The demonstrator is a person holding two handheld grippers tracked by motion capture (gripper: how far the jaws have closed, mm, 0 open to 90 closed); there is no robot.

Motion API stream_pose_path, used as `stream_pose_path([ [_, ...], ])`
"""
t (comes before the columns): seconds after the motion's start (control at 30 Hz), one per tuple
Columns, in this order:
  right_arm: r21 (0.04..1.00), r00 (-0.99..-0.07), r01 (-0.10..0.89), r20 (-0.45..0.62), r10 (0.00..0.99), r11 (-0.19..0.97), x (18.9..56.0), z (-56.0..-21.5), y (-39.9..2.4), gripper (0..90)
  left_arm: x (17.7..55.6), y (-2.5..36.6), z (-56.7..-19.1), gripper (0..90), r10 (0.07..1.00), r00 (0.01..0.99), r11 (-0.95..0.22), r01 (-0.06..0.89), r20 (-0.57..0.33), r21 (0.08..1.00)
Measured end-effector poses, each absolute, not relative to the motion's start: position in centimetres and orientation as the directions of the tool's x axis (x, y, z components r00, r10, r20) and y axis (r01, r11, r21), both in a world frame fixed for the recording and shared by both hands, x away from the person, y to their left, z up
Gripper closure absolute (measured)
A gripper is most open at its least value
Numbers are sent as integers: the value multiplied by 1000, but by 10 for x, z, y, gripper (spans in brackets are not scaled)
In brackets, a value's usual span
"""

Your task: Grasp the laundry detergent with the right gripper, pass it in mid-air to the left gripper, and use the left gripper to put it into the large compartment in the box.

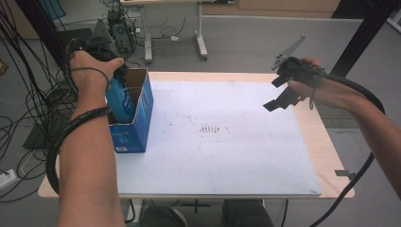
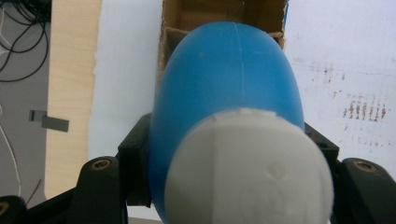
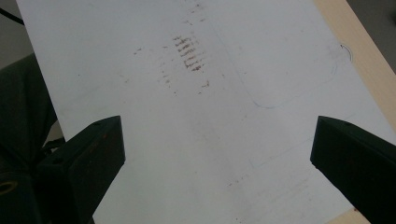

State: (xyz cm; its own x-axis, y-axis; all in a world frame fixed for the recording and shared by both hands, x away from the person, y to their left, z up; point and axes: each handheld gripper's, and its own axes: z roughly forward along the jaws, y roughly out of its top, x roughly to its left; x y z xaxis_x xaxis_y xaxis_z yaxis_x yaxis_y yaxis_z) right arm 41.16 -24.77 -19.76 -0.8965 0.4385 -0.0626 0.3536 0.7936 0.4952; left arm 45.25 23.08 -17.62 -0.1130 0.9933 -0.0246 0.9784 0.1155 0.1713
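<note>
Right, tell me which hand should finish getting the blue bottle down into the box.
Left. The left gripper is already clamped on the blue bottle, directly over the open blue box with the bottle partly inside. The right gripper hangs open and empty above the far side of the table.

Blue bottle [image 1: 120, 101] bottom hidden inside carton [image 1: 139, 118], cap [image 2: 250, 172] cropped, blurred
</note>
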Motion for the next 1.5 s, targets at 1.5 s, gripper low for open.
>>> stream_pose_path([
  [1.5, 463, -896, 367, -56, 440, 807, 416, -214, -243, 28, 450, 230, -266, 372, 998, -56, 56, 984, -5, 170],
])
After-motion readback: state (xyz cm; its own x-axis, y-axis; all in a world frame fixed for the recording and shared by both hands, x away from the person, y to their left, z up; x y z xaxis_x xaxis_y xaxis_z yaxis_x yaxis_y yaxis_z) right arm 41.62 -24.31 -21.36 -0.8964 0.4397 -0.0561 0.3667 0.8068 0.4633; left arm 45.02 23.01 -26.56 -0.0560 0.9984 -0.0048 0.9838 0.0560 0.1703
